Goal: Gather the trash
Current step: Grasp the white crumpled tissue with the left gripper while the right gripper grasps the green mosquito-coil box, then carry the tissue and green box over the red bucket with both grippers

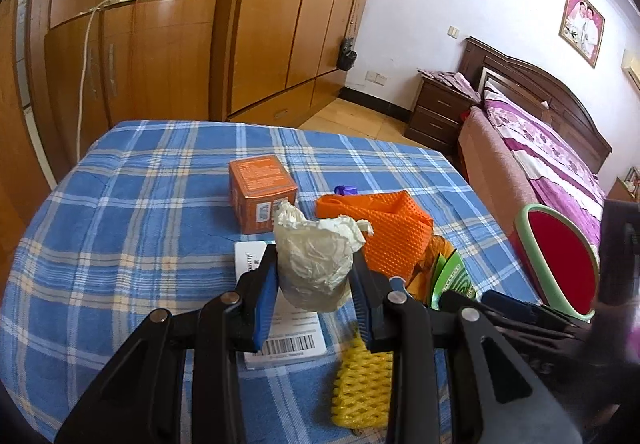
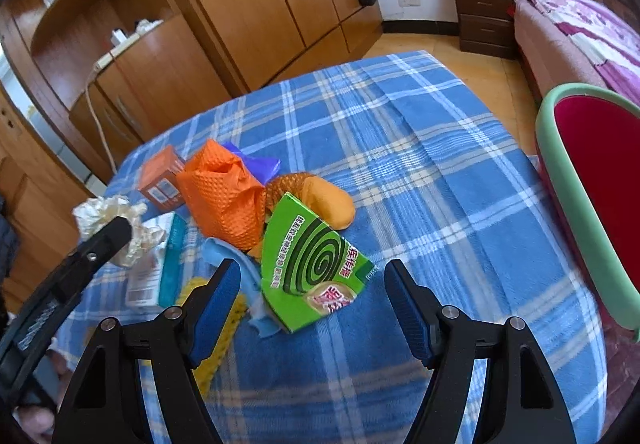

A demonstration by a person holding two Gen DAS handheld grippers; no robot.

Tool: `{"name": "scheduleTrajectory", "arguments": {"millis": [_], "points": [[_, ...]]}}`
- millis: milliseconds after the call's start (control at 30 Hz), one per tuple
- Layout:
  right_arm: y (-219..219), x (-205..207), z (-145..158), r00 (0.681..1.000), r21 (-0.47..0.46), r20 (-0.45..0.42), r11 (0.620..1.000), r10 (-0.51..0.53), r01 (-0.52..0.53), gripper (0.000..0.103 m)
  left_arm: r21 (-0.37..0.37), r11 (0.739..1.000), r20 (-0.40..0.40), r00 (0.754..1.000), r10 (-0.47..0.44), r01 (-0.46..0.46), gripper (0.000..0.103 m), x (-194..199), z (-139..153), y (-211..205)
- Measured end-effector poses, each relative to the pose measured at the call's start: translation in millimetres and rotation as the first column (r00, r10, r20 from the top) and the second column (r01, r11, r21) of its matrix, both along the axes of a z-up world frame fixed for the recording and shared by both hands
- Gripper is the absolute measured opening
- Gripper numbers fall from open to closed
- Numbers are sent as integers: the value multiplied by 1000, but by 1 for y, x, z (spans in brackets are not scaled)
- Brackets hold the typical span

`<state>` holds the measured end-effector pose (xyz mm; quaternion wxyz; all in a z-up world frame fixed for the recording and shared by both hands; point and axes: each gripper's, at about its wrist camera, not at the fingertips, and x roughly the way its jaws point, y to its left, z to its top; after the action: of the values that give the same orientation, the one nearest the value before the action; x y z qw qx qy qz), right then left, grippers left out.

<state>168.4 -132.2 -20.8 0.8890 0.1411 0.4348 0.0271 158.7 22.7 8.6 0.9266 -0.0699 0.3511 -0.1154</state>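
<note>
My left gripper (image 1: 314, 254) is shut on a crumpled whitish wad (image 1: 316, 264), held above the blue plaid tablecloth (image 1: 120, 244). The wad (image 2: 100, 210) and a left finger (image 2: 106, 240) also show at the left of the right wrist view. My right gripper (image 2: 313, 268) stands open over a green mosquito-coil box (image 2: 316, 264), and its pads are clear of the box. On the cloth lie an orange mesh bag (image 2: 224, 200), an orange carton (image 1: 260, 196), a yellow foam net (image 1: 362, 392) and a white labelled packet (image 1: 280, 340).
A red bin with a green rim (image 2: 600, 184) stands at the table's right edge. Wooden wardrobes (image 1: 280, 24) lie beyond the table. A bed (image 1: 540, 148) and a nightstand (image 1: 440, 112) are at the far right. A purple scrap (image 2: 256, 164) and a light blue strip (image 2: 240, 260) sit among the trash.
</note>
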Motion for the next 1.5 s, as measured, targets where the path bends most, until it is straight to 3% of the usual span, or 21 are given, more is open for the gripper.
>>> {"name": "scheduleTrajectory", "arguments": {"millis": [433,533,767,1167,1500], "points": [[20,16,-8,998,-141,-21,988,-61,58,75,-22,1000,-11,1000,-17,17,34,1,-6,0],[20,14,-8,998,-164,-17,985,-65,62,69,-12,1000,-12,1000,-17,17,34,0,-5,0],[11,7,-4,998,-112,-4,991,-69,68,69,12,1000,-28,1000,1,0,34,-6,-3,-4],[-8,-36,40,990,-44,122,996,-66,72,69,49,998,-13,999,37,-36,34,-32,15,-15],[-36,-71,69,974,-10,207,995,-95,99,69,61,998,19,1000,12,-13,34,-49,37,-35]]}}
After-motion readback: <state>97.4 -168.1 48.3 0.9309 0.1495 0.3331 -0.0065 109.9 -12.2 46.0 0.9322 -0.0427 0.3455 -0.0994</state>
